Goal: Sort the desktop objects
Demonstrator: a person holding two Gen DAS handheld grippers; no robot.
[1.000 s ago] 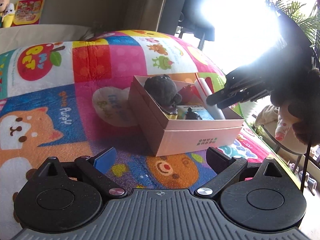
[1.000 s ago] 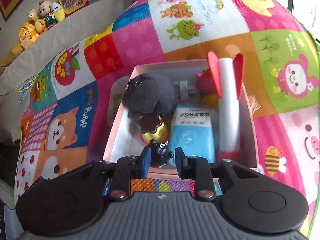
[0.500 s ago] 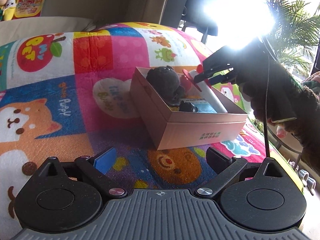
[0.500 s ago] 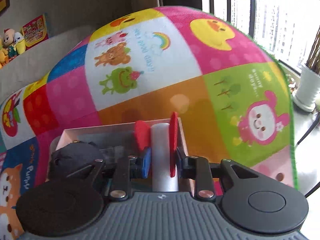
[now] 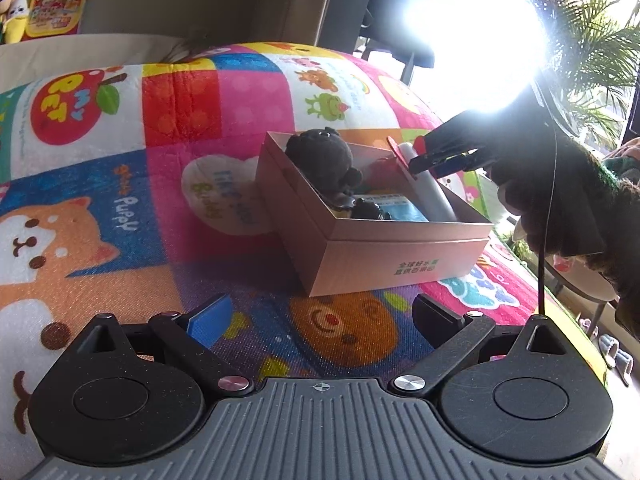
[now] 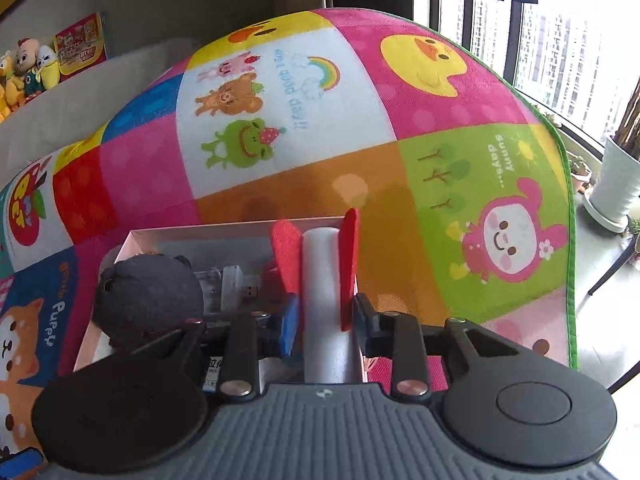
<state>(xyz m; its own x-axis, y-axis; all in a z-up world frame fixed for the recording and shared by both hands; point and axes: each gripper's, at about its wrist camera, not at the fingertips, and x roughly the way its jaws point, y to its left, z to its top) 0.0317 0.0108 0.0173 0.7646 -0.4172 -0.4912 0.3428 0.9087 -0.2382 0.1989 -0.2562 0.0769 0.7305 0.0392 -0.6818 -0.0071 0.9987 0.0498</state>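
Observation:
A pink cardboard box (image 5: 400, 248) sits on the patchwork play mat. It holds a dark plush toy (image 5: 324, 160), a small black figure (image 5: 368, 210), a blue packet (image 5: 404, 208) and a white rocket with red fins (image 5: 434, 196). My right gripper (image 5: 418, 164) hovers at the rocket's finned end. In the right wrist view the rocket (image 6: 322, 280) lies between the fingers of the right gripper (image 6: 326, 320). Its jaws are opening, and the pads stand just outside the fins without pressing. My left gripper (image 5: 320, 312) is open over the mat in front of the box, holding nothing.
The mat's green edge (image 6: 568, 216) drops off on the right, with a white plant pot (image 6: 616, 184) on the floor beyond. Plush toys (image 6: 24, 76) line the sofa back at far left. A USB plug (image 6: 248, 292) lies inside the box (image 6: 208, 229) beside the plush (image 6: 148, 296).
My right gripper moved from above the small black figure to the far end of the box, over the rocket, and its jaws widened a little. The left gripper stayed put.

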